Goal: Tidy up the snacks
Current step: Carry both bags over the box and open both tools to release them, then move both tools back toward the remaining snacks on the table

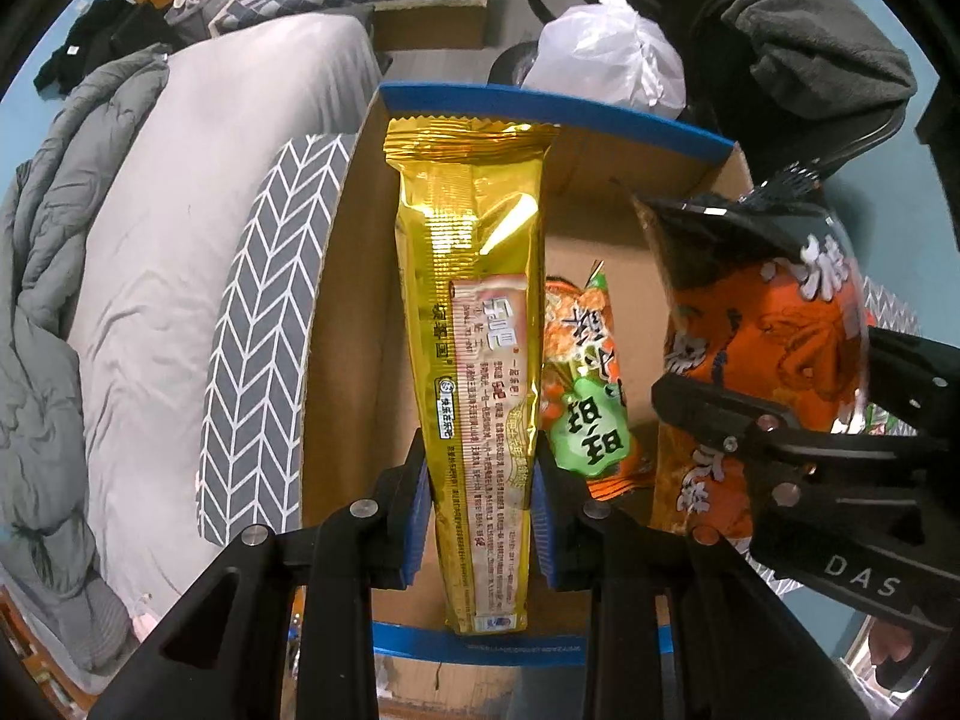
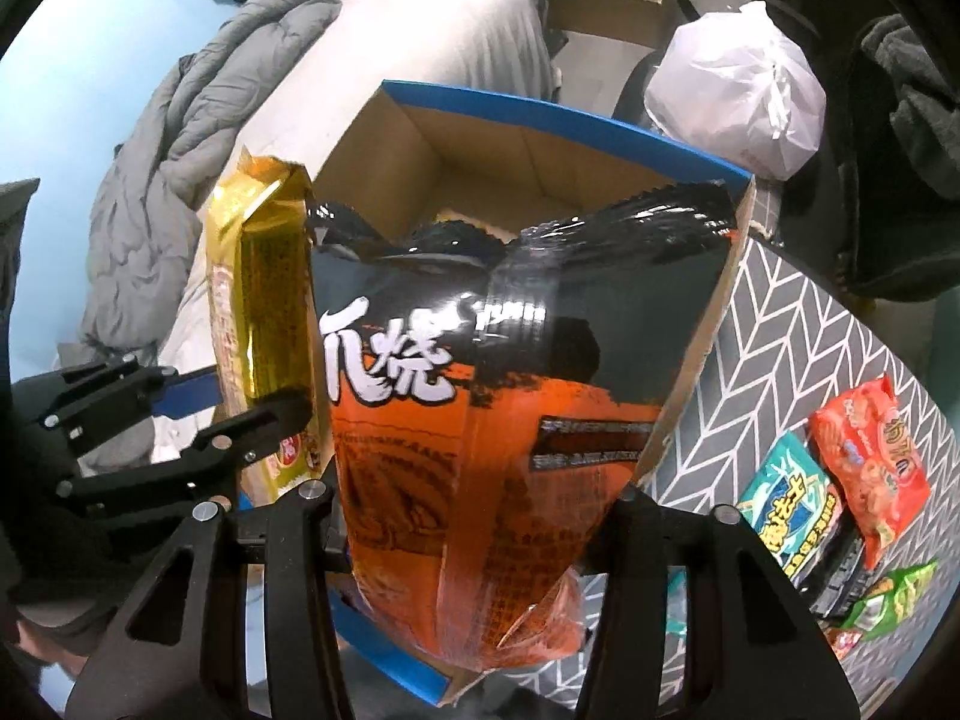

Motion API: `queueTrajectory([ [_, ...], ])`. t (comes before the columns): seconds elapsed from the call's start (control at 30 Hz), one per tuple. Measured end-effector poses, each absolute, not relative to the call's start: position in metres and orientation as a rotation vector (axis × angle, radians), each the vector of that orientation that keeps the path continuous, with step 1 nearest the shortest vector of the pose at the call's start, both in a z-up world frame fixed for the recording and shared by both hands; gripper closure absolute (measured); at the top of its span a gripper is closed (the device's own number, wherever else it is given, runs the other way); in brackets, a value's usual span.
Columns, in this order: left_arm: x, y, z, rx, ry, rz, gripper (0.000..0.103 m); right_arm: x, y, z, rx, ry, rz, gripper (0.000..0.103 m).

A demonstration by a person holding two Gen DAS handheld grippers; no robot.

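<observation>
Snacks going into the cardboard box [image 1: 360, 276], both held over its open top. Left gripper [image 1: 480, 516] pinches the gold packet [image 1: 474, 312] near its lower end, blue pads tight on both sides, packet lengthwise along the box's left wall, prob. so it drops in flat against that side. Right gripper [image 2: 474, 516] clamps the orange-black bag [image 2: 510, 372] by its bottom, bag upright above the box's right half. One green-orange pack [image 1: 585, 384] already lies on the box floor betw. them. Gold packet: long, narrow, shiny foil, crimped ends. Bag: wide, puffy, glossy. More packs [image 2: 840, 492] wait on the herringbone cloth [image 2: 780, 336] beside the box's right edge.
</observation>
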State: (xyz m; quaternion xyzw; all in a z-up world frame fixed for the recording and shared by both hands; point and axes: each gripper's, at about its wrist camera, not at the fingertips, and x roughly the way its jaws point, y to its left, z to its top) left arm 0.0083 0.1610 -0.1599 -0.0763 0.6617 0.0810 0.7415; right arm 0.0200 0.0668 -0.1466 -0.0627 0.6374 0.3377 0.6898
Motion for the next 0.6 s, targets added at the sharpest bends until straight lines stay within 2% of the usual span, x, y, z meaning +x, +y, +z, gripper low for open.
queueTrajectory([
  [0.03, 0.008, 0.162, -0.161, -0.173, 1.458, 0.178, 0.072, 0.020, 0.067, -0.147, -0.141, 1.427, 0.746, 0.051],
  [0.1, 0.006, 0.165, -0.160, -0.176, 1.453, 0.190, 0.069, 0.020, 0.068, -0.147, -0.144, 1.431, 0.742, 0.045],
  [0.23, 0.004, 0.169, -0.156, -0.173, 1.438, 0.221, 0.054, 0.019, 0.068, -0.141, -0.157, 1.411, 0.729, 0.041],
  [0.33, 0.002, 0.172, -0.150, -0.189, 1.434, 0.218, 0.050, 0.020, 0.065, -0.137, -0.145, 1.404, 0.717, 0.032],
  [0.43, 0.001, 0.171, -0.145, -0.190, 1.428, 0.223, 0.046, 0.021, 0.060, -0.131, -0.141, 1.390, 0.702, 0.031],
  [0.6, -0.002, 0.161, -0.135, -0.190, 1.418, 0.206, 0.045, 0.019, 0.049, -0.122, -0.148, 1.375, 0.690, 0.030],
])
